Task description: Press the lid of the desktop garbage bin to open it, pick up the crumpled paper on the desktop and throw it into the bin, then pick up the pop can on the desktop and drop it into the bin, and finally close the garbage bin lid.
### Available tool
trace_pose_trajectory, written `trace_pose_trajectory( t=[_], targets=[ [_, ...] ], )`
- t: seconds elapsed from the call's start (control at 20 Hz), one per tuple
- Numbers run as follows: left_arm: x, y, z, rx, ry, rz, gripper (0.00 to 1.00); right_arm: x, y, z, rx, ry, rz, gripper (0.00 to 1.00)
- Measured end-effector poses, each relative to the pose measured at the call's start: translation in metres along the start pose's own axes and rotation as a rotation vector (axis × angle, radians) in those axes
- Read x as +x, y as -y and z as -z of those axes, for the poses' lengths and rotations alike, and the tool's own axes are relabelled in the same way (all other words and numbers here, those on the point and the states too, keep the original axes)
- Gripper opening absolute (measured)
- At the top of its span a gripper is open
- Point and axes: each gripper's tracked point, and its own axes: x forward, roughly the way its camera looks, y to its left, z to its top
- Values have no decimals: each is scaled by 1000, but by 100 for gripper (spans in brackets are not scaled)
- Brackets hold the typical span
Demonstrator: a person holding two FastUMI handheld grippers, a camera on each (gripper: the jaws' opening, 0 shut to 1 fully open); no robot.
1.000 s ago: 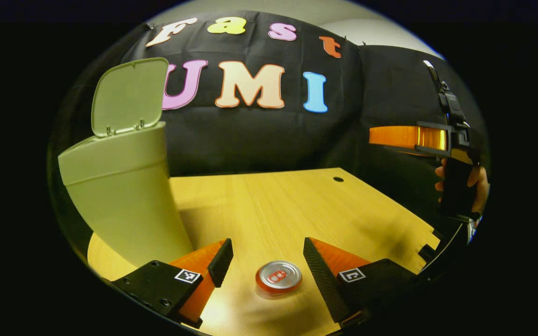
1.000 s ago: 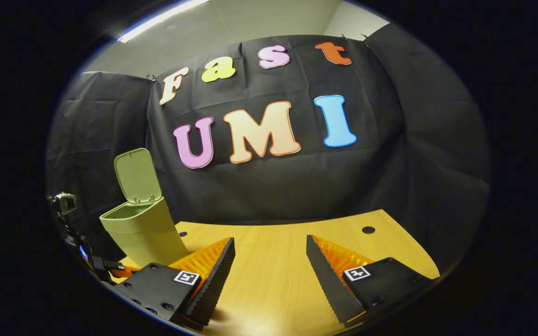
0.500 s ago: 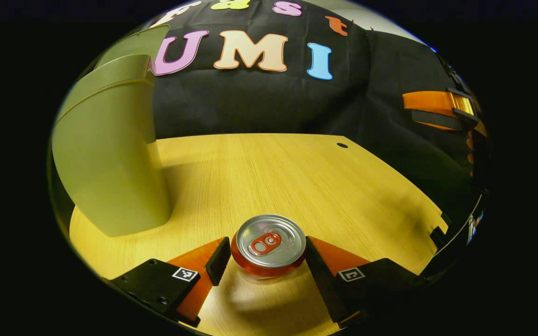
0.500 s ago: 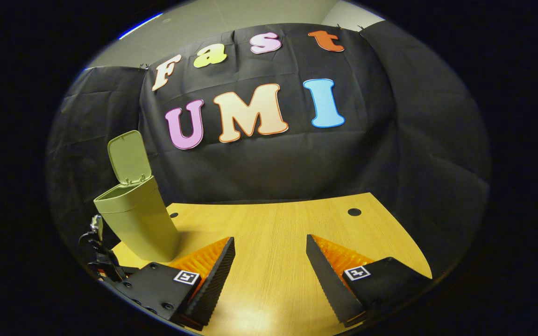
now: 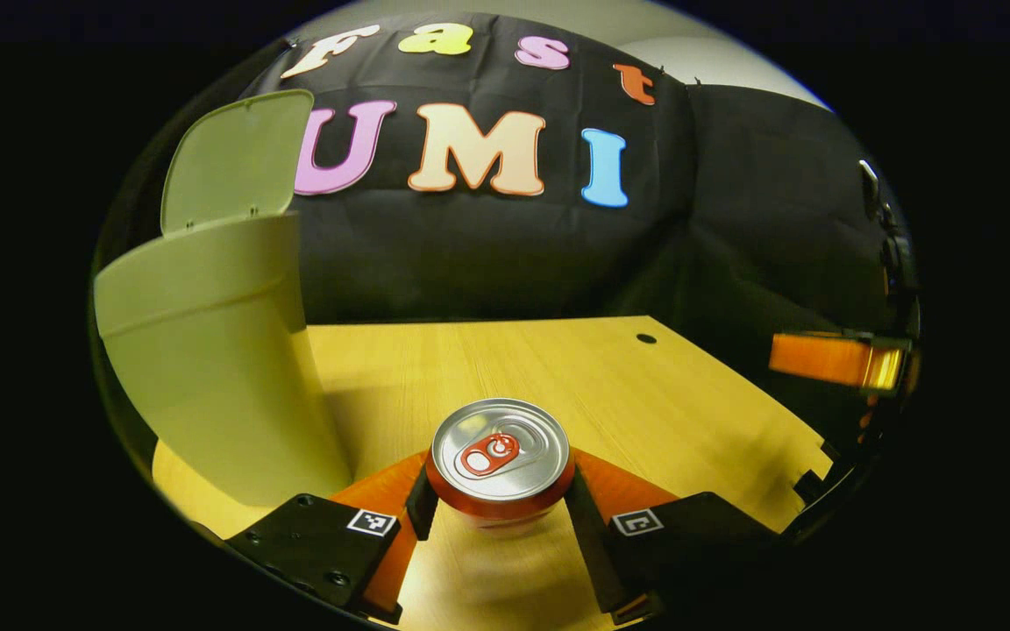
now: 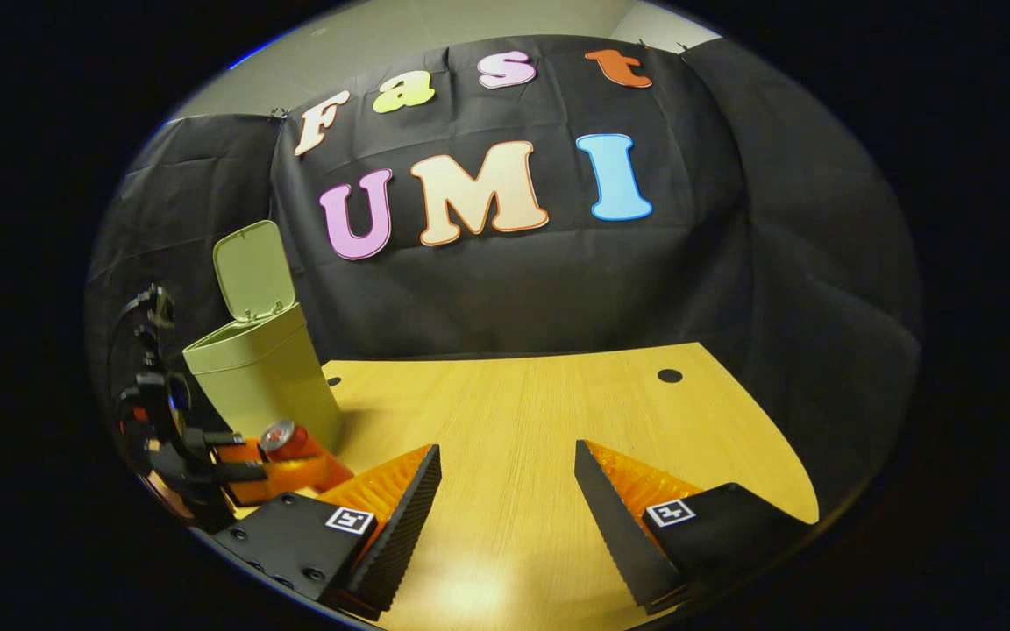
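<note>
A red pop can (image 5: pixel 501 460) with a silver top stands upright between the fingers of my left gripper (image 5: pixel 499 501), which is shut on its sides. The green bin (image 5: pixel 207 350) rises close on the left, its lid (image 5: pixel 238 162) standing open. In the right gripper view the bin (image 6: pixel 264 377) with raised lid (image 6: pixel 249 270) sits at the far left of the wooden table (image 6: pixel 540 412), and the left gripper (image 6: pixel 251 469) holds the can (image 6: pixel 281 438) by the bin's base. My right gripper (image 6: pixel 505 517) is open above bare table, holding nothing.
The table (image 5: pixel 558 368) has a small round hole (image 5: pixel 646 338) near its back right corner. The right gripper (image 5: pixel 829 359) hovers off the table's right edge. Black cloth walls close the back.
My left gripper's fingers closed in from beside the can onto its sides, and the view tipped up so the bin lid shows again. The right gripper sank lower at the right.
</note>
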Motion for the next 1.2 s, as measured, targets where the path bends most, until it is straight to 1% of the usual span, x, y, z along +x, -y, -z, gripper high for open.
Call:
trace_pose_trajectory(
  t=[0.1,0.25,0.45,0.75,0.9,0.95,1.2],
  targets=[
    [-2,-7,-30,21,43,-4,73,3,-6,2,11,1,-14,96],
    [-6,-14,-82,25,136,-13,73,7,-15,1,17,7,-31,97],
    [-9,-31,-135,34,229,-35,74,9,-21,-3,33,24,-41,96],
    [-23,-100,-195,31,333,-187,73,10,-19,7,50,1,-38,97],
    [-29,-136,-206,34,347,-254,72,6,-19,8,55,-3,-37,96],
    [-32,-147,-206,27,342,-276,73,6,-20,8,54,-3,-37,96],
    [-41,-198,-185,-12,296,-369,73,5,-25,11,50,-10,-38,96]
  ],
)
